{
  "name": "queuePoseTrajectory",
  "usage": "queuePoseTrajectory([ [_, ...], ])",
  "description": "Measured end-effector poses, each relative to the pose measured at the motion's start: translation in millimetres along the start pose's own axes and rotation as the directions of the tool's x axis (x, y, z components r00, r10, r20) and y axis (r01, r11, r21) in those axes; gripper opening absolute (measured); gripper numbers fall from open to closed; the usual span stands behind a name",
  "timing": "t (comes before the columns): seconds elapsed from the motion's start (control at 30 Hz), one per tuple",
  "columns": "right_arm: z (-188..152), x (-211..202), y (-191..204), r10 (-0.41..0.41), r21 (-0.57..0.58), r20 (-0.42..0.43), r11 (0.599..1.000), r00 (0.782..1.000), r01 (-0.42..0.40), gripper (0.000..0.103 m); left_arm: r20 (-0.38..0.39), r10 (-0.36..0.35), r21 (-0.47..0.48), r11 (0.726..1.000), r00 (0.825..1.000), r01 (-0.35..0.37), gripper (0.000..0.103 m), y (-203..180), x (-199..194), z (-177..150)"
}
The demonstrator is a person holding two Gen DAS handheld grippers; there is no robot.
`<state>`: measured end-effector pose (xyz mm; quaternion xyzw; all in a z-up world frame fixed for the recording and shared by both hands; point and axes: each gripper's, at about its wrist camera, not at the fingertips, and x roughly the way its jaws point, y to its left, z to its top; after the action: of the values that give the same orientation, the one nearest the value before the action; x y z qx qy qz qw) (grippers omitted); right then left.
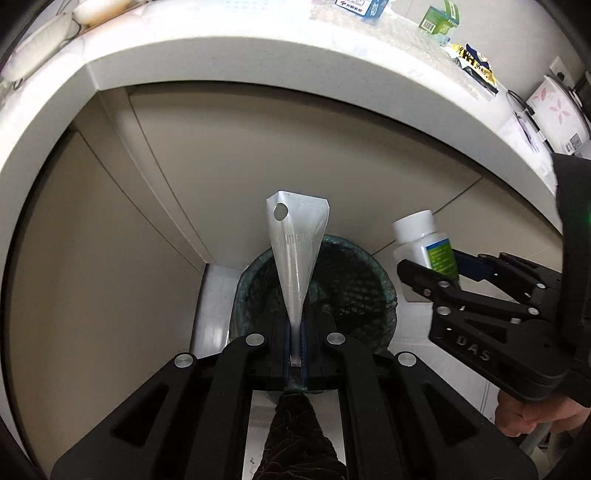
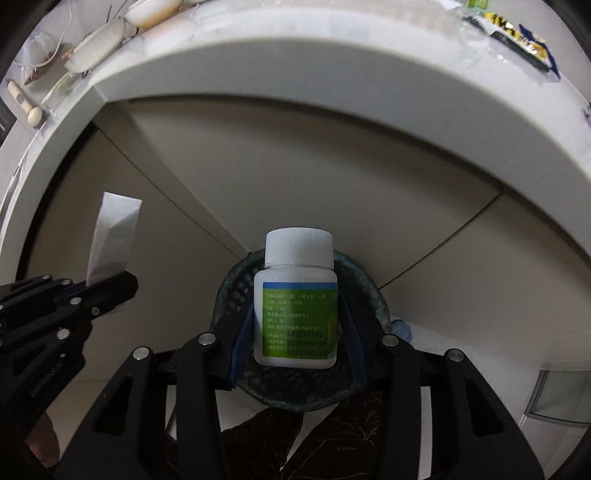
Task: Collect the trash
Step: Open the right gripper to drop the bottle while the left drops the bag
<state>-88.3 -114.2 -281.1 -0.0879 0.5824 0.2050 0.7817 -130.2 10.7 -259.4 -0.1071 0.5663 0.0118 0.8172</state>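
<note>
1. Left gripper: fingers pressed together on the narrow end of a clear plastic wrapper, which fans upward and carries a punched hang-hole. Held directly over the bin, presumably so that letting go drops it inside.
2. Right gripper: blue-padded fingers pinching a white pill bottle by its sides, across the green label, cap uppermost. The upright side grip keeps the bottle steady; it too sits above the bin mouth in the right wrist view.
3. Trash bin: dark mesh basket with a greenish liner folded over the rim, on the floor against beige cabinet fronts, under the counter overhang. Its opening lies below both held items.
4. Counter: white top carrying further likely trash, well apart from the grippers: a green box, a yellow-and-black snack wrapper.
5. Judgement: 2 items are ready for release; the counter pieces remain to be collected.
</note>
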Motion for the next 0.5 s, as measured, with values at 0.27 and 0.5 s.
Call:
queuePoseTrajectory([
  [0.27, 0.8, -0.5, -4.2, -0.023, 0.017, 0.021, 1.000, 1.000, 0.023, 0.074, -0.017, 0.015, -0.010, 1.000, 1.000, -0.015, 0.003, 6.5, 2.2, -7.0],
  [0.5, -2.6, -13.1, -35.4, -0.055, 0.072, 0.051, 0.996, 0.997, 0.051, 0.089, -0.046, 0.009, 0.021, 1.000, 0.999, -0.008, 0.003, -2.4, 14.5, -6.1],
])
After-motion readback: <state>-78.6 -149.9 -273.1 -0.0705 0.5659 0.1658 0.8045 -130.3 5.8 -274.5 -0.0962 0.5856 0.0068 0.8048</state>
